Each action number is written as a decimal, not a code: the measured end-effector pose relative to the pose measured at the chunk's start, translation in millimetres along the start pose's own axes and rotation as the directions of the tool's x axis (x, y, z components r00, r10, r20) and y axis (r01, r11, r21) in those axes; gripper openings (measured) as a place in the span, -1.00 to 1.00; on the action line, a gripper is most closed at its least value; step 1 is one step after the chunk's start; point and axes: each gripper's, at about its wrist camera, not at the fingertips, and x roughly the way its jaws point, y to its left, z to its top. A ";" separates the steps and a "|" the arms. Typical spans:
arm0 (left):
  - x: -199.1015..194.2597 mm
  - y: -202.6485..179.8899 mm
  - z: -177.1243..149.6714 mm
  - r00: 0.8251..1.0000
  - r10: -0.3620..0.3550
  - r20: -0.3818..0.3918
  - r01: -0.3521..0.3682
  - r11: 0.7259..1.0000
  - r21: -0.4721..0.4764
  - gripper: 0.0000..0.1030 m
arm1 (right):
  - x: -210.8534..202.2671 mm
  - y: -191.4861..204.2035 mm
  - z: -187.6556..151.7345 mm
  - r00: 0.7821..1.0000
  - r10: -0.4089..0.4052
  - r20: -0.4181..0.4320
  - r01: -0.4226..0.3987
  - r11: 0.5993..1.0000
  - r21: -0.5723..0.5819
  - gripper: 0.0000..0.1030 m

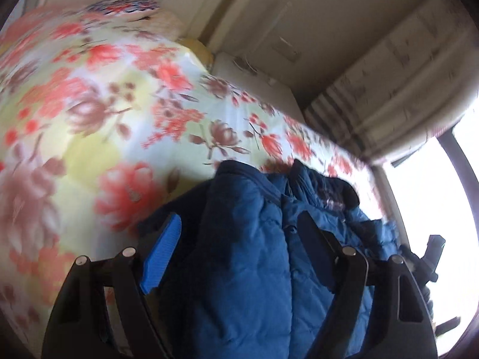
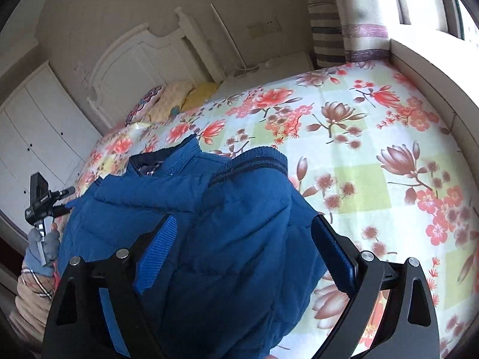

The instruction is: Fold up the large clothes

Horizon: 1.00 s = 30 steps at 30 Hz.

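A blue quilted jacket (image 1: 248,254) with a dark collar lies bunched on the flowered bed sheet (image 1: 119,95). My left gripper (image 1: 239,233) stands with its jaws wide apart, and the jacket's folds fill the gap between the blue pads (image 1: 163,254). The left wrist view is blurred by motion. In the right wrist view the same jacket (image 2: 224,224) fills the gap between my right gripper's (image 2: 242,239) wide-apart blue pads (image 2: 155,257). Neither pair of jaws presses the cloth. The other gripper's rear shows at the left (image 2: 40,200), with a gloved hand on it.
The bed sheet (image 2: 374,155) spreads far to the right. Pillows (image 2: 167,98) lie by the white headboard (image 2: 134,59). A white wardrobe (image 2: 36,131) stands left. A striped curtain (image 2: 347,24) and a bright window (image 1: 434,194) border the bed's far side.
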 end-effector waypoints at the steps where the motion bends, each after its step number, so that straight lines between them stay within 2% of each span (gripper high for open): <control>1: 11.8 -7.9 3.2 0.999 0.024 -0.031 -0.023 0.999 0.032 0.55 | 2.5 3.6 -0.3 1.000 -0.011 -0.007 0.011 1.000 -0.017 0.53; 2: 18.9 -12.6 3.7 0.998 0.037 -0.054 -0.034 0.998 0.051 0.50 | 2.5 6.7 -1.4 1.000 -0.025 -0.002 0.025 0.999 -0.033 0.19; 3: 24.9 -17.8 3.7 0.996 0.051 -0.073 -0.046 0.996 0.078 0.03 | -1.3 11.7 -4.0 0.999 -0.043 0.023 0.045 0.997 -0.058 0.05; 4: 25.6 -23.4 1.3 0.994 0.087 -0.064 -0.079 0.991 0.112 -0.67 | -7.6 18.5 -6.9 0.997 -0.060 0.054 0.064 0.994 -0.089 -0.43; 5: 21.8 -26.6 -1.1 0.994 0.100 -0.037 -0.094 0.988 0.126 -0.73 | -14.7 26.2 -9.0 0.993 -0.078 0.085 0.087 0.990 -0.111 -0.63; 6: 13.2 -29.0 -3.9 0.997 0.077 -0.002 -0.076 0.989 0.131 -0.87 | -28.0 37.1 -13.5 0.986 -0.100 0.133 0.119 0.982 -0.145 -0.67; 7: -1.7 -33.6 -8.3 0.998 0.048 0.045 -0.054 0.989 0.140 -0.90 | -39.4 47.3 -15.8 0.981 -0.105 0.166 0.132 0.977 -0.165 -0.74; 11: -61.7 -49.3 -14.7 0.986 -0.026 0.163 0.003 0.990 0.141 -0.91 | -102.3 93.5 -8.8 0.947 -0.086 0.309 0.168 0.954 -0.250 -0.81; 13: -89.5 -57.8 -4.9 0.975 -0.039 0.220 0.008 0.990 0.140 -0.91 | -114.8 105.1 9.5 0.938 -0.084 0.337 0.178 0.950 -0.256 -0.81; 15: -96.5 -63.3 14.7 0.973 -0.018 0.230 -0.009 0.993 0.120 -0.91 | -110.6 105.5 34.2 0.934 -0.113 0.339 0.198 0.953 -0.229 -0.81; 19: -59.1 -56.2 48.7 0.982 0.067 0.177 -0.078 0.996 0.053 -0.91 | -51.3 76.9 69.7 0.951 -0.190 0.245 0.228 0.964 -0.135 -0.81; 20: -44.2 -51.2 52.1 0.983 0.077 0.165 -0.084 0.996 0.039 -0.91 | -30.3 67.1 72.4 0.956 -0.210 0.207 0.236 0.965 -0.111 -0.81; 23: 17.9 -28.3 49.5 0.987 0.150 0.064 -0.150 0.989 -0.006 -0.90 | 37.0 28.9 60.8 0.966 -0.256 0.048 0.257 0.966 -0.032 -0.80; 24: 42.6 -17.7 41.6 0.982 0.188 0.022 -0.188 0.982 -0.015 -0.84 | 55.0 16.4 52.5 0.969 -0.246 0.005 0.246 0.969 -0.013 -0.79; 25: 54.1 -11.0 36.3 0.981 0.194 0.003 -0.194 0.981 -0.025 -0.71 | 63.0 4.6 46.0 0.978 -0.210 -0.007 0.210 0.977 0.028 -0.77; 27: 63.8 2.6 29.3 0.986 0.167 -0.013 -0.168 0.983 -0.069 -0.58 | 58.3 -12.9 42.6 0.990 -0.144 0.006 0.143 0.983 0.114 -0.73; 29: 49.4 8.3 30.2 0.993 0.115 0.022 -0.112 0.989 -0.099 -0.22 | 43.1 -25.2 41.4 0.995 -0.098 -0.008 0.098 0.981 0.167 -0.58; 30: 29.8 7.8 29.5 0.993 0.091 0.070 -0.083 0.992 -0.098 0.17 | 31.8 -23.1 38.0 0.998 -0.059 0.003 0.058 0.985 0.165 -0.50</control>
